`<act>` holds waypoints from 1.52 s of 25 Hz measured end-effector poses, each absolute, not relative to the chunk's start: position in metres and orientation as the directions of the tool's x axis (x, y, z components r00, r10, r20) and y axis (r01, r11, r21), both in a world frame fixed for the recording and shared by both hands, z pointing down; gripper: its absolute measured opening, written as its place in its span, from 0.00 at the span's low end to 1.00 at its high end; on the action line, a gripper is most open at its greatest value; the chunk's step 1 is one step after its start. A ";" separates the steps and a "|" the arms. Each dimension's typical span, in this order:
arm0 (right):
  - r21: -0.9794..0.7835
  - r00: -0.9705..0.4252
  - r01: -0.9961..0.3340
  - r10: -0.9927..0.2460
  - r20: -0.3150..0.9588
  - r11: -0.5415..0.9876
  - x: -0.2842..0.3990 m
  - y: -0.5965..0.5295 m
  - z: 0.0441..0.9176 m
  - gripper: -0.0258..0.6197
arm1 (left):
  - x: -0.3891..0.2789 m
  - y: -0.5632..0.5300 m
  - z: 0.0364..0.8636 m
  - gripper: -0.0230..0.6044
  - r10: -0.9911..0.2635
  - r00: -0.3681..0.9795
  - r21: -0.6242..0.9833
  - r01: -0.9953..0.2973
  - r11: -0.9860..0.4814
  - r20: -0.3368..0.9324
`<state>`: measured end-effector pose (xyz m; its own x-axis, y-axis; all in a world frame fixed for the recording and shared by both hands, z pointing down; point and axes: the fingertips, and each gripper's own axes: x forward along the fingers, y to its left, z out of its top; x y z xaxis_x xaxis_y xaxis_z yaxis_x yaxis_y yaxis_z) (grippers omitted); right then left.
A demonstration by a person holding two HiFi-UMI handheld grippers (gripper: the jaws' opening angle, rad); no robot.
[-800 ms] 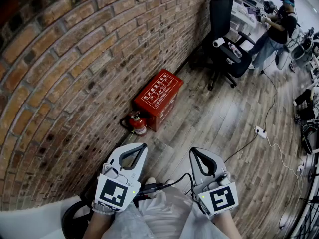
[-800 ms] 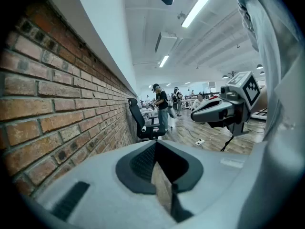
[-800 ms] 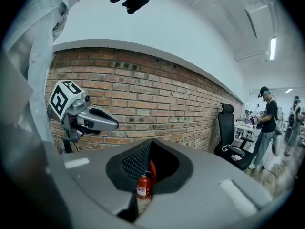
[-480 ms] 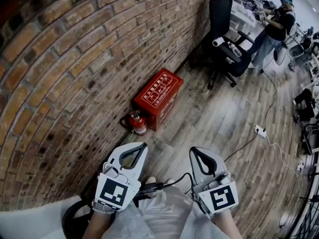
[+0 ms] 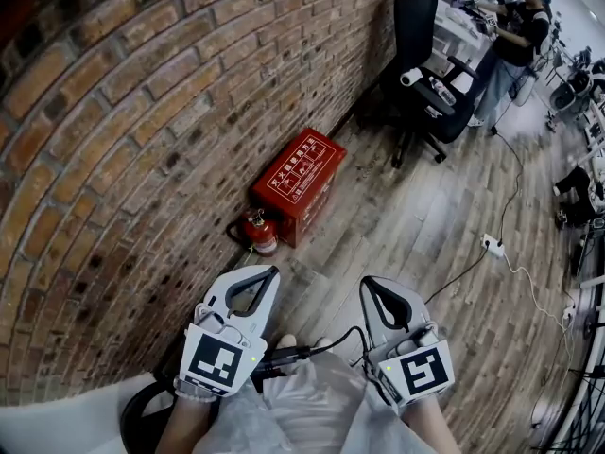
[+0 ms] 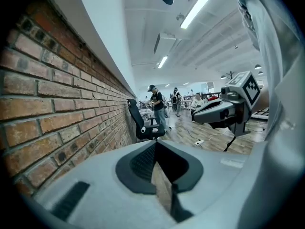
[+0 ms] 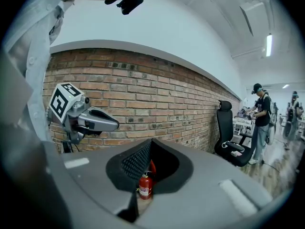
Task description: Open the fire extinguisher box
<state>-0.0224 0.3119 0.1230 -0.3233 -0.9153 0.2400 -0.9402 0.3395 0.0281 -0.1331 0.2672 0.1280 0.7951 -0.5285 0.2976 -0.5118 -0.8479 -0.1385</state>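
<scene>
1. Standing well back, I see the red fire extinguisher box (image 5: 301, 183) on the wooden floor (image 5: 416, 225) against the brick wall (image 5: 132, 121). It looks closed, and a small fire extinguisher (image 5: 262, 235) stands just beside its near end.
2. Both tools are low in front of me. The left gripper (image 5: 271, 277) and the right gripper (image 5: 365, 286) each have their jaws together with nothing between them.
3. I judge the step in hand to be the approach, since neither tool is near the box.
4. To do it well, I'd close in squarely on the box's front and spread one gripper's jaws before reaching. I'd then look for the latch or lid edge, which I can't make out from here.
5. I'd steer clear of the loose extinguisher so it isn't knocked over.
</scene>
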 end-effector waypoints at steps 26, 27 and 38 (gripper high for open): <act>0.086 -0.242 -0.957 -0.927 0.287 0.277 -0.059 0.302 0.138 0.05 | -0.153 0.247 0.145 0.03 -0.440 0.844 -0.152 -0.412 -0.898 0.307; 0.088 -0.241 -0.957 -0.926 0.290 0.276 -0.061 0.302 0.139 0.05 | -0.154 0.247 0.146 0.03 -0.437 0.844 -0.156 -0.408 -0.900 0.313; 0.094 -0.245 -0.955 -0.926 0.287 0.282 -0.052 0.281 0.142 0.05 | -0.151 0.230 0.146 0.03 -0.453 0.839 -0.165 -0.422 -0.892 0.303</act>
<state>-0.0521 0.2806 0.1419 -0.2454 -0.9259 0.2871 -0.9547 0.2822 0.0941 -0.1511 0.2297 0.1461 0.8386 -0.4527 0.3030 -0.4215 -0.8916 -0.1653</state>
